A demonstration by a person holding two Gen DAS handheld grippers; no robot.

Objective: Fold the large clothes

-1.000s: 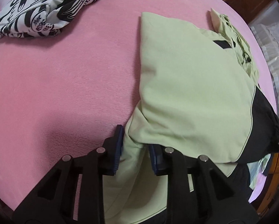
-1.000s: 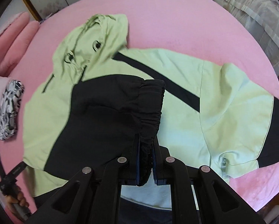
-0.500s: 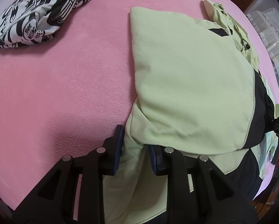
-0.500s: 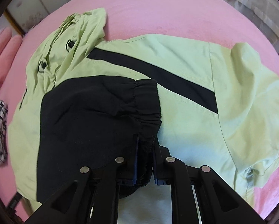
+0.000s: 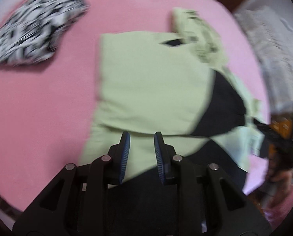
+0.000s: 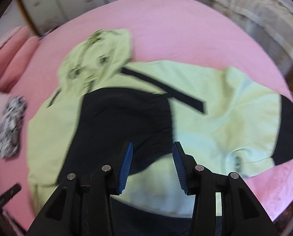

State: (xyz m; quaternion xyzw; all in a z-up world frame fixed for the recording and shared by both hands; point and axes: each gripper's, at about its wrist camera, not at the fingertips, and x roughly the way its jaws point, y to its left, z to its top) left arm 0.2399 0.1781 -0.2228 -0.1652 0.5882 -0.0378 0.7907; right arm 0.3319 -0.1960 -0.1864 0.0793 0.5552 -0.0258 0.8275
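A: Where's the jacket [image 6: 215,106] now?

B: Spread across the middle of the pink bed [image 6: 166,19], pale green with black panels. One sleeve [image 5: 146,82] is folded in over the body, its black cuff [image 6: 126,122] lying on the chest near the black stripe. The hood [image 6: 95,59] points toward the pillows [image 6: 15,55] at the head end. The other sleeve [image 6: 264,118] lies out to the side, unfolded.

A: And the grippers?

B: The right gripper [image 6: 152,165] has just been opening: its blue pads stand apart above the cuff with nothing pinched between them. The left gripper [image 5: 141,155] has just been closing a little, yet its jaws are narrow with a clear gap, and no cloth sits between them; it hangs above the lower left edge of the jacket. Both views are blurred.

A: So what makes the next step go well?

B: I'd judge the first sleeve done, so the spread sleeve is next. Pinch it near its black end and at the shoulder seam, lift only enough to clear the body, and lay it across so the cuffs meet. Smooth before letting go, or the slippery cloth may slide back.

A: Anything in the way?

B: A black-and-white folded garment [image 5: 34,35] lies well apart near the pillows, no obstacle
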